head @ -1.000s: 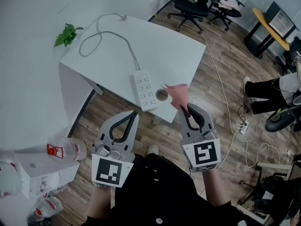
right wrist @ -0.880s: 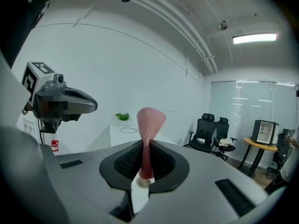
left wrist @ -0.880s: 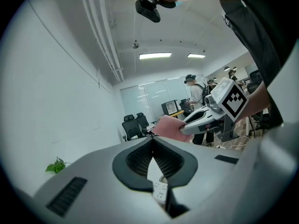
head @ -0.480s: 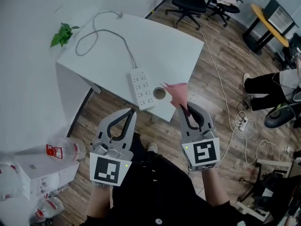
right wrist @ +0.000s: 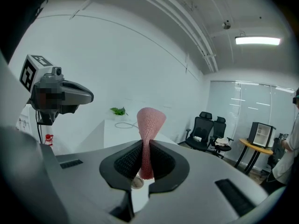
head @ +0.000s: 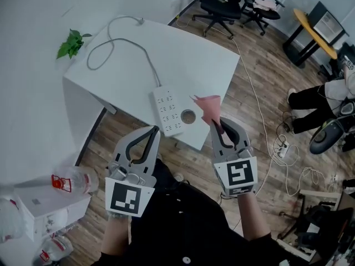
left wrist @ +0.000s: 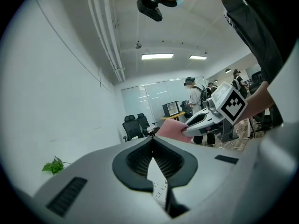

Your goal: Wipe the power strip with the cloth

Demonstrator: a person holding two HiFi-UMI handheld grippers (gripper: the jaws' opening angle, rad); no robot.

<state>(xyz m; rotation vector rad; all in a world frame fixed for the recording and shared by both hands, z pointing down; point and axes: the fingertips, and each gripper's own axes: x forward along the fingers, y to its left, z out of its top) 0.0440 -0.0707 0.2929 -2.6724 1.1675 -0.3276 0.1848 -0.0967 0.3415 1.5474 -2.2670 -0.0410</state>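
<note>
In the head view the power strip (head: 168,111) lies on the white table (head: 183,54), its near end close to the near edge, and a round grommet (head: 188,116) sits just beside it. Its cable (head: 113,40) loops toward the far corner, so most of the tabletop is bare. The right gripper (head: 217,122) pinches the pink cloth (head: 207,107) over the near edge, just beside the grommet. The left gripper (head: 156,128) hangs off the edge below the strip. A plant (head: 70,43) stands by the wall, office chairs (head: 222,1) stand beyond the table, and a bottle (head: 69,180) has a red label that is too small to read.

The left gripper view shows its jaws pressed together with nothing between them. A sliver of the strip shows below them.

The right gripper view shows the ribbed pads clamped on the cloth, which flares upright above them. Only the cubes' square markers carry print.
</note>
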